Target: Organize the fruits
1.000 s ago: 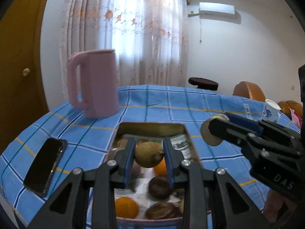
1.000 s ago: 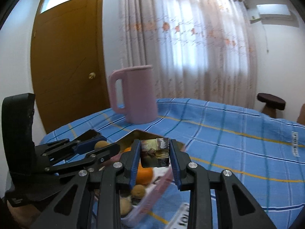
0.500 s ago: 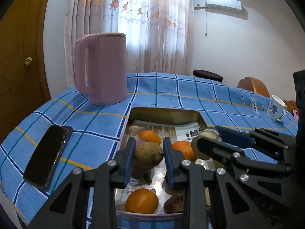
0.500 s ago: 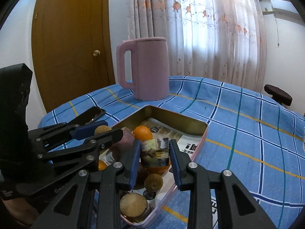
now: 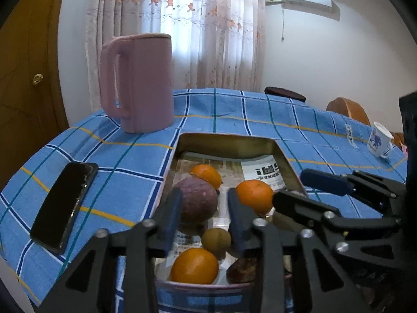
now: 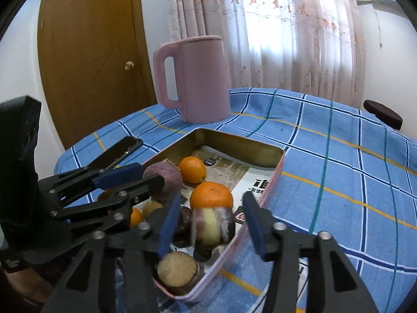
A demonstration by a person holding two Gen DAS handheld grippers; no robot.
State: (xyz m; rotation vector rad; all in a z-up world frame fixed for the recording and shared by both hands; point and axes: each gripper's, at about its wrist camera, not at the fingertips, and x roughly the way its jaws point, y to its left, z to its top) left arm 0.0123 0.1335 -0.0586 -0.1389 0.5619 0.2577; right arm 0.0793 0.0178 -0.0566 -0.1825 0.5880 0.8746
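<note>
A rectangular metal tin point(image 5: 229, 140) point(image 6: 234, 146) lined with printed paper holds several fruits: oranges point(image 5: 254, 193) point(image 6: 211, 195), a purple round fruit point(image 5: 198, 199) point(image 6: 164, 180) and a small brownish fruit point(image 5: 215, 240). My left gripper point(image 5: 203, 219) is open over the tin's near end, with the brownish fruit lying just below its jaws. My right gripper point(image 6: 211, 224) is open over the tin's near right corner. A blurred purple and yellow cut fruit point(image 6: 212, 228) sits between its jaws, apart from both pads.
A pink jug point(image 5: 138, 80) point(image 6: 192, 78) stands behind the tin. A black phone point(image 5: 62, 203) point(image 6: 117, 151) lies left of the tin. A white cup point(image 5: 378, 140) stands at the far right. The blue checked cloth point(image 6: 338, 182) covers the table.
Both grippers lowered toward the tin and opened. The left let go of the brownish fruit, now lying in the tin. The right let go of its cut fruit piece.
</note>
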